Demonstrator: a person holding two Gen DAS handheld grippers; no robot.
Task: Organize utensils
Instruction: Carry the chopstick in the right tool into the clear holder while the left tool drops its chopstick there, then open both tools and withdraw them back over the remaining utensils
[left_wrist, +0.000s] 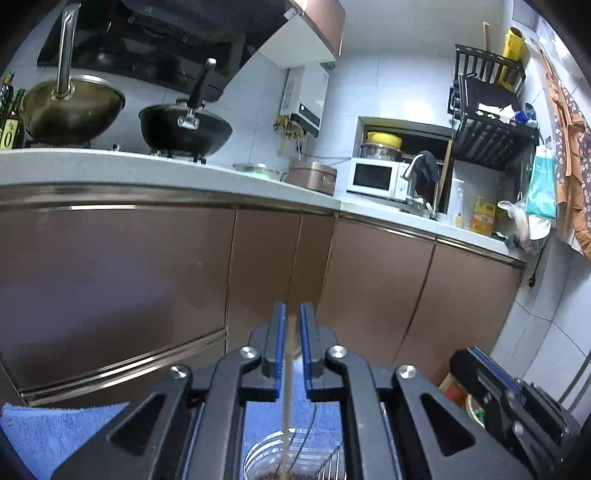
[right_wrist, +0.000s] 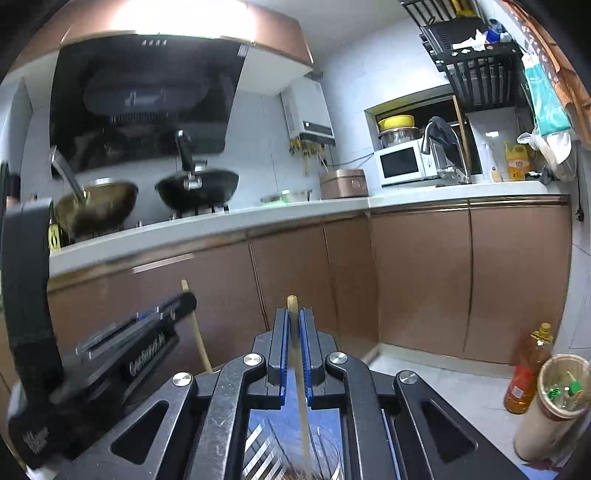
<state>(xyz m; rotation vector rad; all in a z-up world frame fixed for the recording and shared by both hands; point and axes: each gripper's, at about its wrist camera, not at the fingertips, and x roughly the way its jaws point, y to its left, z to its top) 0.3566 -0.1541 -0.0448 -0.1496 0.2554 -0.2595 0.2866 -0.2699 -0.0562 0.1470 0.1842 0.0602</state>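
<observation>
My left gripper (left_wrist: 291, 314) is shut on a pale wooden chopstick (left_wrist: 287, 398) that hangs down between its blue pads into a clear ribbed glass cup (left_wrist: 266, 458) below. My right gripper (right_wrist: 293, 317) is shut on a second wooden chopstick (right_wrist: 301, 391), whose tip sticks up above the pads and whose lower end reaches into a clear cup (right_wrist: 325, 454). The left gripper also shows in the right wrist view (right_wrist: 147, 325), with its chopstick (right_wrist: 197, 332) behind it. The right gripper shows at the lower right of the left wrist view (left_wrist: 495, 380).
A blue towel (left_wrist: 55, 428) lies under the cup. Brown cabinets (left_wrist: 147, 280) and a white counter (left_wrist: 110, 166) with two woks (left_wrist: 184, 125) stand ahead. An oil bottle (right_wrist: 526, 369) and a bin (right_wrist: 554, 402) stand on the floor at right.
</observation>
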